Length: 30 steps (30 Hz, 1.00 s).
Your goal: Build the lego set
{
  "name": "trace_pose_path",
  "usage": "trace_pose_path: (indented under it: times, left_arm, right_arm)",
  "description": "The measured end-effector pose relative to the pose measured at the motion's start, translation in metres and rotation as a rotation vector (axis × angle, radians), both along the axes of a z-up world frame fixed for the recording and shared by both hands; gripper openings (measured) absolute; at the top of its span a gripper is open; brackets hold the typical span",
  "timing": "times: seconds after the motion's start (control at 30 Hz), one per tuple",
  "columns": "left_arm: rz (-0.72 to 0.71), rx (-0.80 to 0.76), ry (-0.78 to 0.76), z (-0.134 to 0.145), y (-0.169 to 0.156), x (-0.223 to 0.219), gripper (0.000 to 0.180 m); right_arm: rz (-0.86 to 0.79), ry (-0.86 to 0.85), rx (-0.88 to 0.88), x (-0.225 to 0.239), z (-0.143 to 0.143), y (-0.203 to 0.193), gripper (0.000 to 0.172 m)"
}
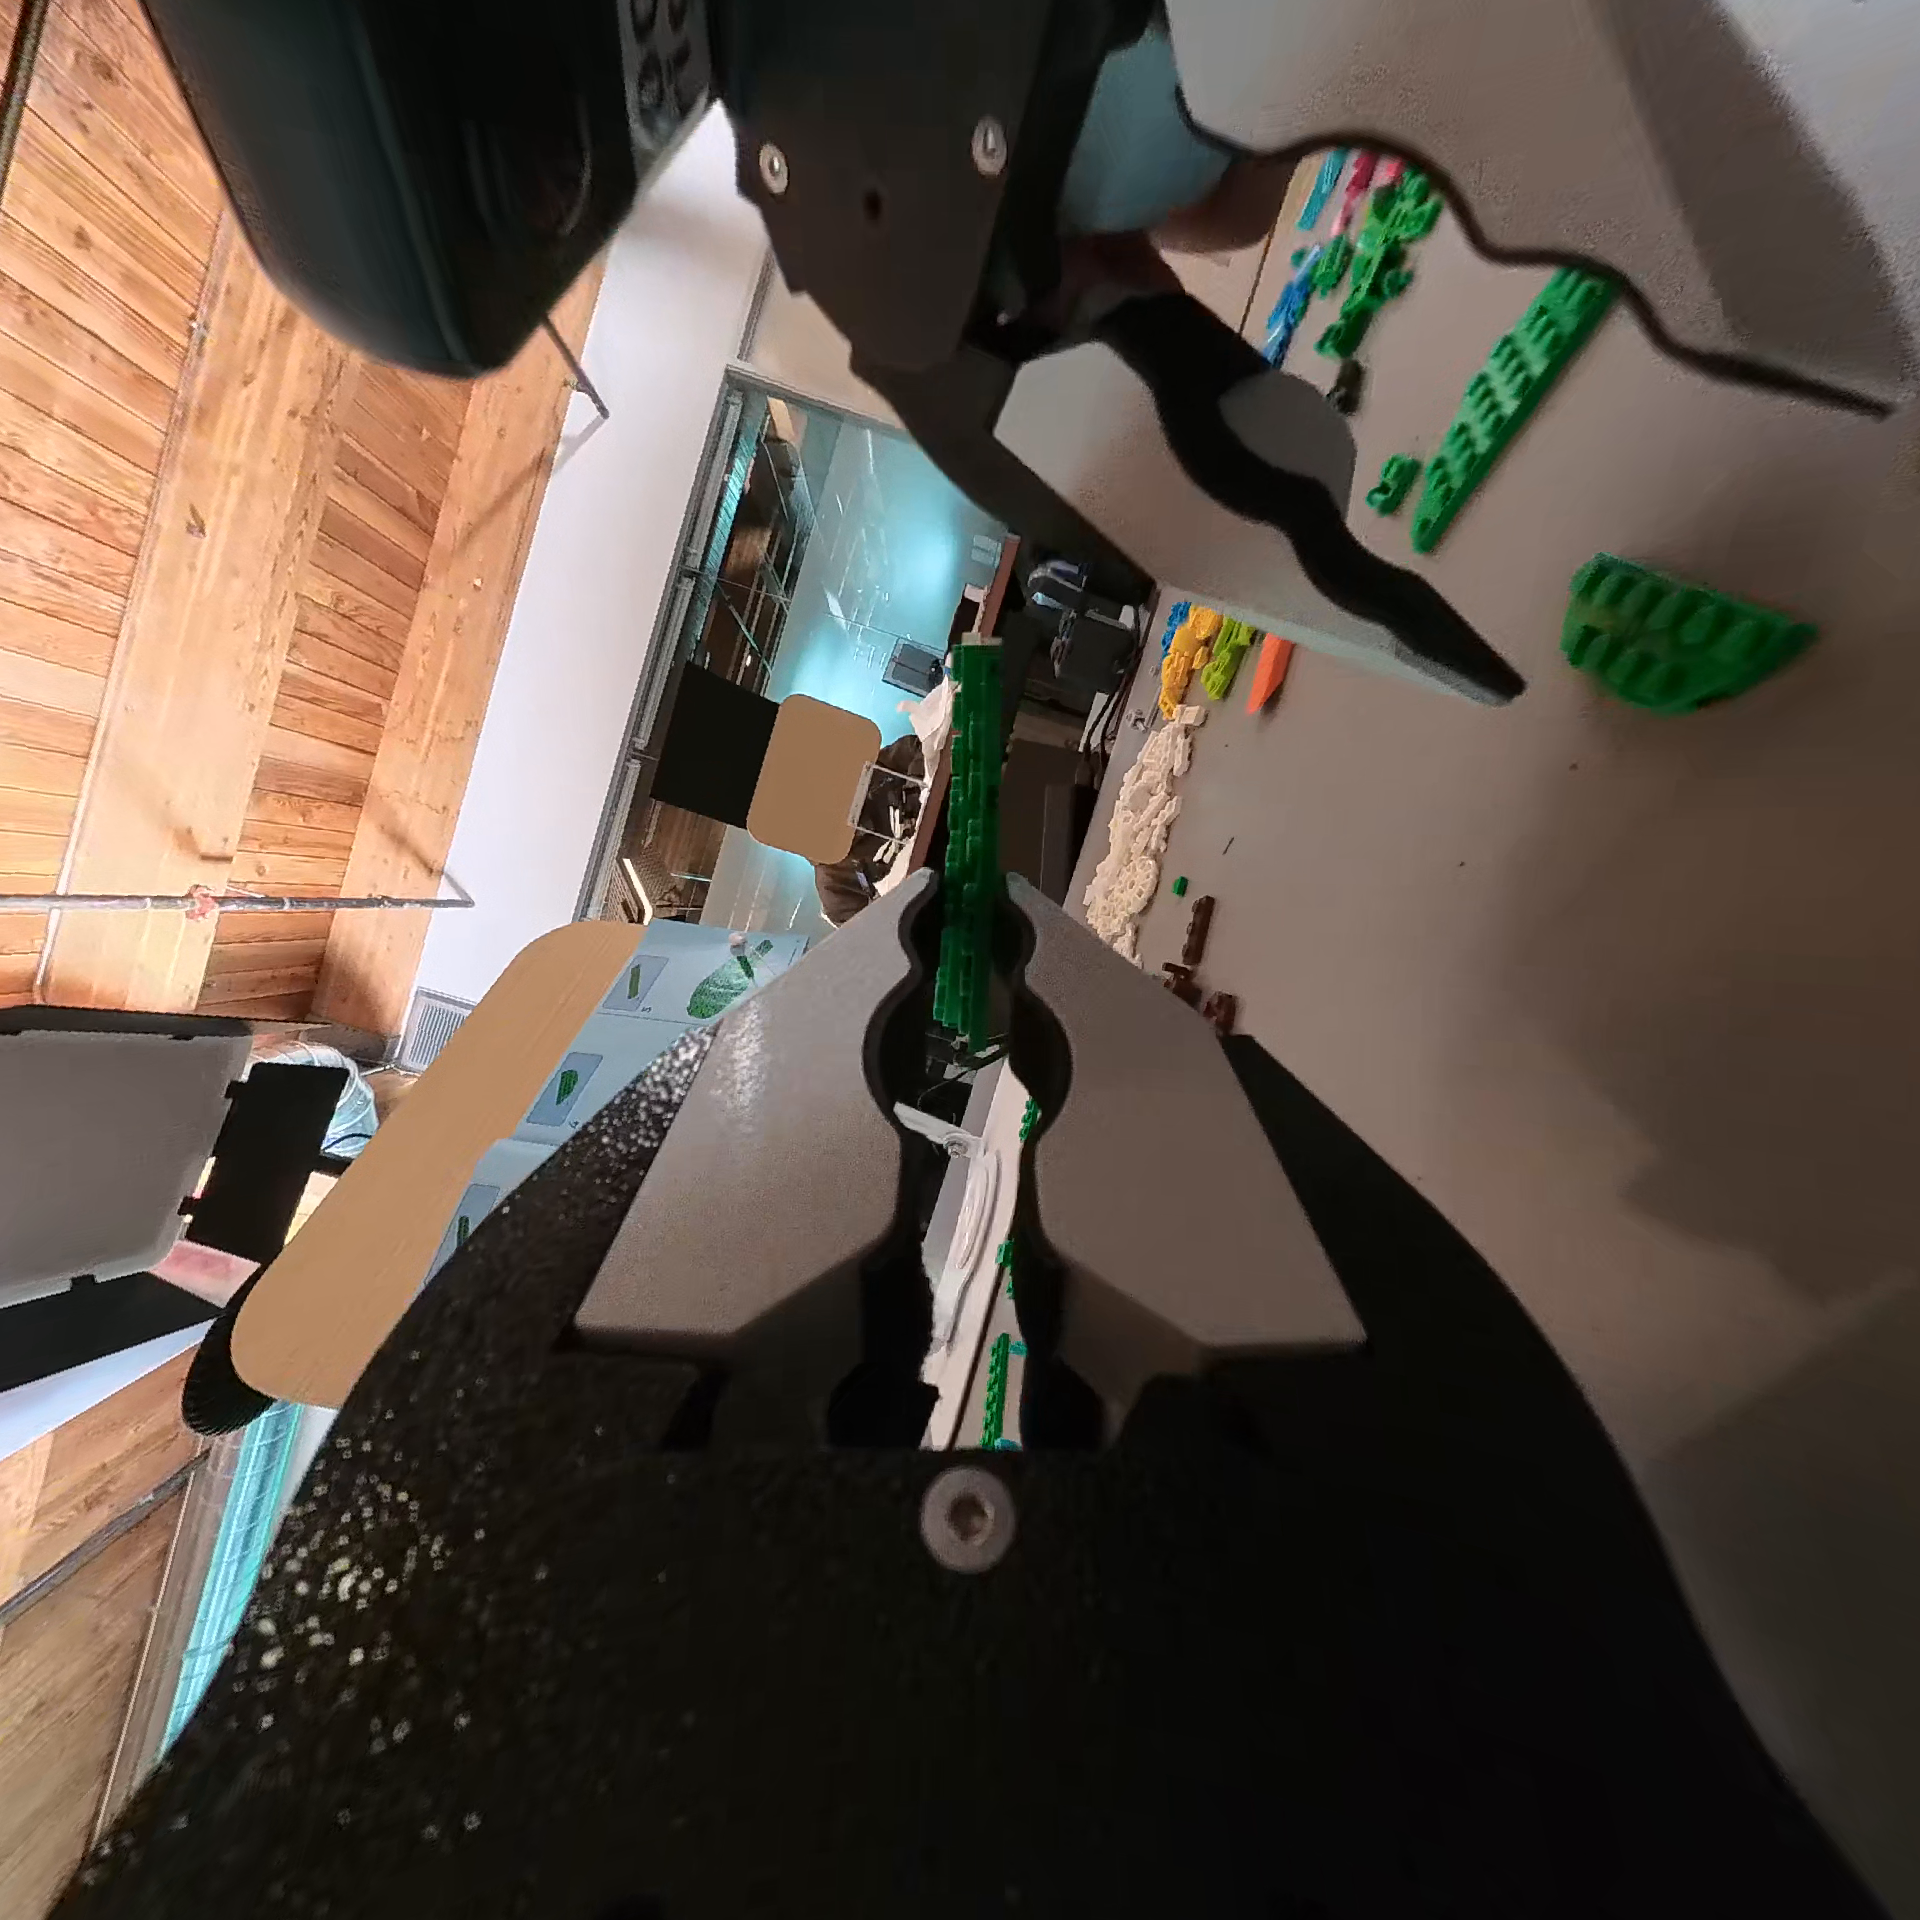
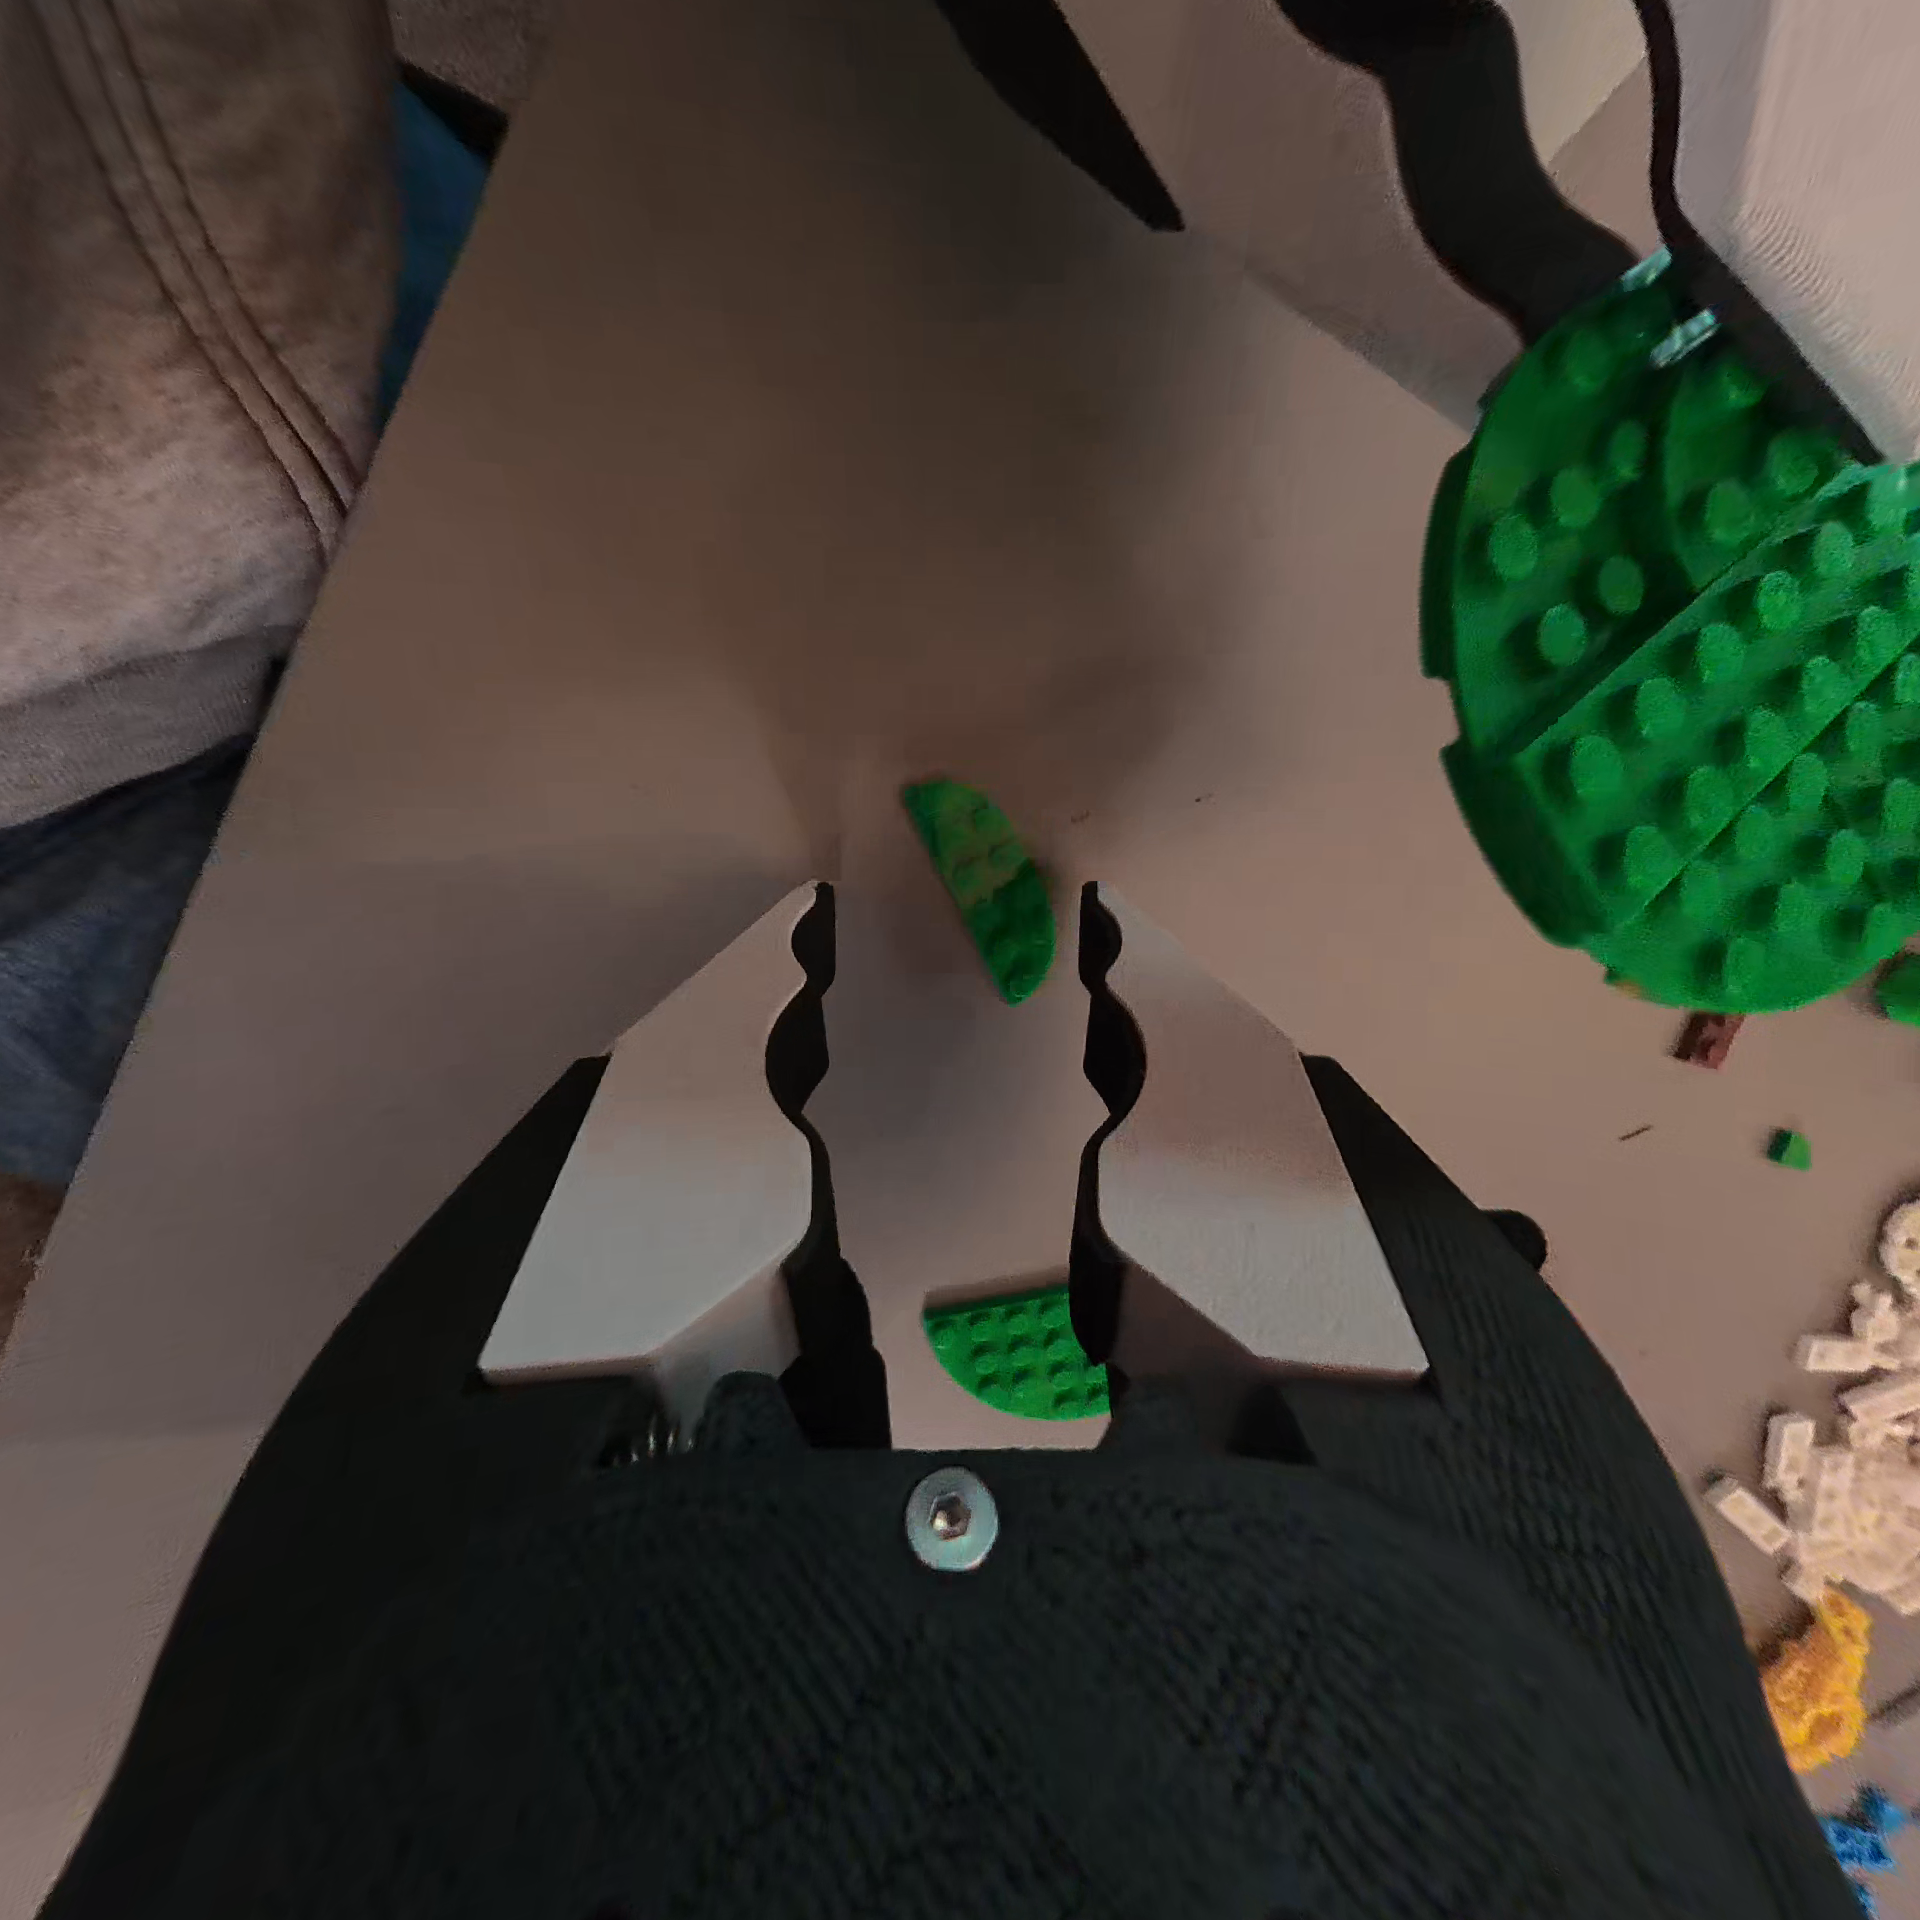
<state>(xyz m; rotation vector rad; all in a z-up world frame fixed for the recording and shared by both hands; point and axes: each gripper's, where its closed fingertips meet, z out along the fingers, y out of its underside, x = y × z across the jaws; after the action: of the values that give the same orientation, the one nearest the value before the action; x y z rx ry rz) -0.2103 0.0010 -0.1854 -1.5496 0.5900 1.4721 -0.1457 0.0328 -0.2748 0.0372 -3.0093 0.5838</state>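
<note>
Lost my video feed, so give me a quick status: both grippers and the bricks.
Left gripper clamped on green studded plate assembly, held edge-on. Right gripper open above table, small curved green plate between tips, untouched.

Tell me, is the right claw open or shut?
Open. The right claw has a clear gap between its fingers, with a small green brick piece lying on the table beyond them, untouched.

My left tool (image 1: 971, 894) and right tool (image 2: 951, 894) each have a black, grainy-textured body, one silver hex-socket screw (image 2: 952, 1524) set centrally, and two pale grey wedge-shaped fingers (image 2: 727, 997) lined with black, wavy-profiled pads; I wear a grey ribbed-hem top (image 2: 156, 364).
</note>
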Motion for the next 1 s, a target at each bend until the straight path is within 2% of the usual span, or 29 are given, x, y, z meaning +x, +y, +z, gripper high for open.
trace_pose_path:
  times: [0.17, 0.33, 0.47, 0.6, 0.73, 0.87, 1.0]
  left_arm:
    - [0.010, 0.006, -0.007, 0.001, -0.002, -0.003, 0.006]
    - [0.017, 0.001, -0.007, 0.000, -0.003, -0.005, 0.006]
    - [0.025, -0.019, 0.036, -0.002, -0.002, -0.004, 0.005]
    - [0.070, -0.054, 0.139, -0.001, 0.002, -0.003, 0.005]
    - [0.101, -0.119, 0.231, -0.007, 0.010, 0.002, 0.005]
    - [0.105, -0.116, 0.252, -0.005, 0.012, 0.005, 0.005]
    - [0.085, -0.131, 0.280, -0.007, 0.015, 0.010, 0.005]
  right_arm:
    - [0.005, -0.063, 0.048, -0.005, -0.004, -0.001, 0.039]
    - [-0.030, -0.083, 0.063, -0.002, -0.005, -0.001, 0.016]
    - [-0.101, -0.102, 0.044, 0.008, 0.005, 0.006, 0.015]
    - [-0.439, 0.053, 0.001, -0.032, 0.052, 0.036, 0.015]
    - [-0.682, 0.063, -0.179, -0.055, 0.098, 0.025, 0.015]
    - [-0.805, -0.007, -0.199, -0.063, 0.100, 0.007, 0.015]
    - [-0.858, -0.026, -0.163, -0.071, 0.093, -0.001, 0.015]
